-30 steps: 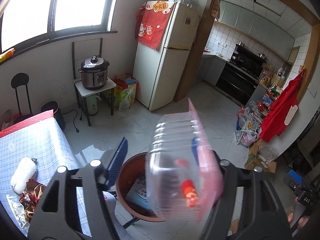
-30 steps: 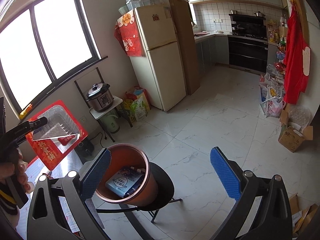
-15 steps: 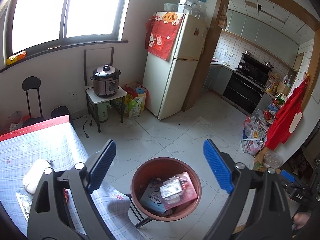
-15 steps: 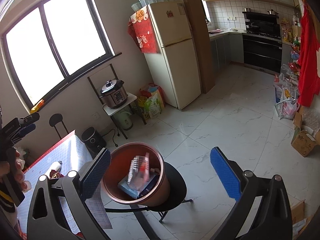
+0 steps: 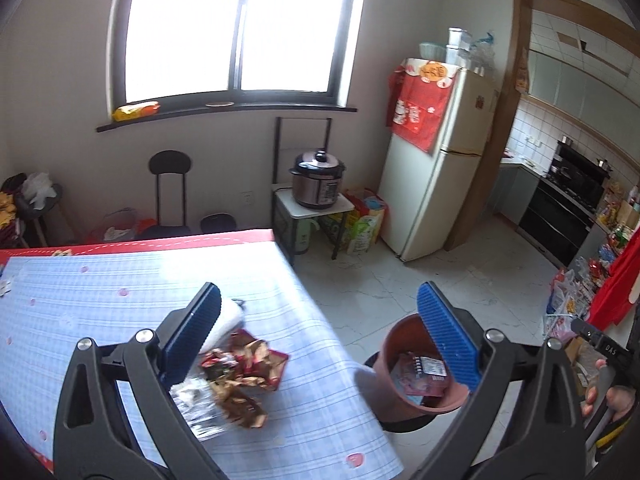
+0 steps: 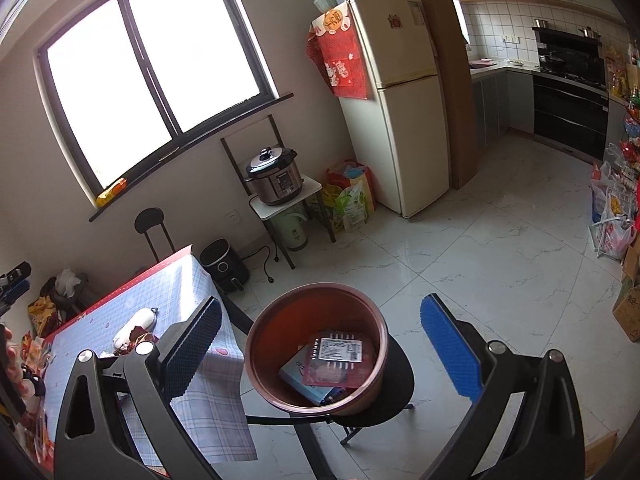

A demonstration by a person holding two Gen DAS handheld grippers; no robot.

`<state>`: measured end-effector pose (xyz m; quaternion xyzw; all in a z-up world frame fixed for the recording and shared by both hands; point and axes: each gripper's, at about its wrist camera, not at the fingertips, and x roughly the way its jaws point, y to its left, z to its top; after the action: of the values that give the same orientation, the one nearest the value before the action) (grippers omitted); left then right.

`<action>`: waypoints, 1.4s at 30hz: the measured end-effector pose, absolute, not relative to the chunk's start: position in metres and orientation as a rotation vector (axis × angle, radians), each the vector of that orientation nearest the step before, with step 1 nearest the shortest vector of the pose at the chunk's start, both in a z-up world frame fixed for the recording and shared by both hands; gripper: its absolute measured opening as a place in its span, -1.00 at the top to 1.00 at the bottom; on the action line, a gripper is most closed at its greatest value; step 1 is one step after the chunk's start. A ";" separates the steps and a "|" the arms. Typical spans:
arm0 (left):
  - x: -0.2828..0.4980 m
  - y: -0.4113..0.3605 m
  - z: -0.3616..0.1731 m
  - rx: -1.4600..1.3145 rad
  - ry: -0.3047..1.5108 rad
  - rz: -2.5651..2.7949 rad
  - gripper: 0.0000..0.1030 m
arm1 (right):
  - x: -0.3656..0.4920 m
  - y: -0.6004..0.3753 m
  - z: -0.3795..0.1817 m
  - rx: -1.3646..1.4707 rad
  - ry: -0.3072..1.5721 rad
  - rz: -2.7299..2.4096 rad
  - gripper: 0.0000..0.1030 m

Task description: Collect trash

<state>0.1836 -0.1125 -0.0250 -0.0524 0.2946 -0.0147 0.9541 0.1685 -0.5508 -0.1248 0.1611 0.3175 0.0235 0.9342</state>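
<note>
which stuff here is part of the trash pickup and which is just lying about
Job:
- wrapper pile on the table
- brown bin holding the plastic tray
- left gripper, open, empty

Lying about:
- white pouch
- pressure cooker
- fridge

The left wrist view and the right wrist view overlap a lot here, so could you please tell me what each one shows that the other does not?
Only the left wrist view shows the wrapper pile close up on the table, lying between the open jaws of the left gripper.

Only the right wrist view looks straight down into the brown bin, where a red packet lies on a blue box, with the right gripper open and empty.

Both show the bin, table, pressure cooker and fridge.
</note>
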 end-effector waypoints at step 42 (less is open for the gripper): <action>-0.014 0.309 -0.035 -0.225 0.653 0.342 -0.89 | 0.158 -0.152 -0.144 0.146 0.764 0.282 -0.90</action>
<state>-0.0142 0.3092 -0.0354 -0.1095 0.3185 0.1666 0.9267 0.1584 -0.1517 -0.1439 0.0710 0.3713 0.1370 0.9156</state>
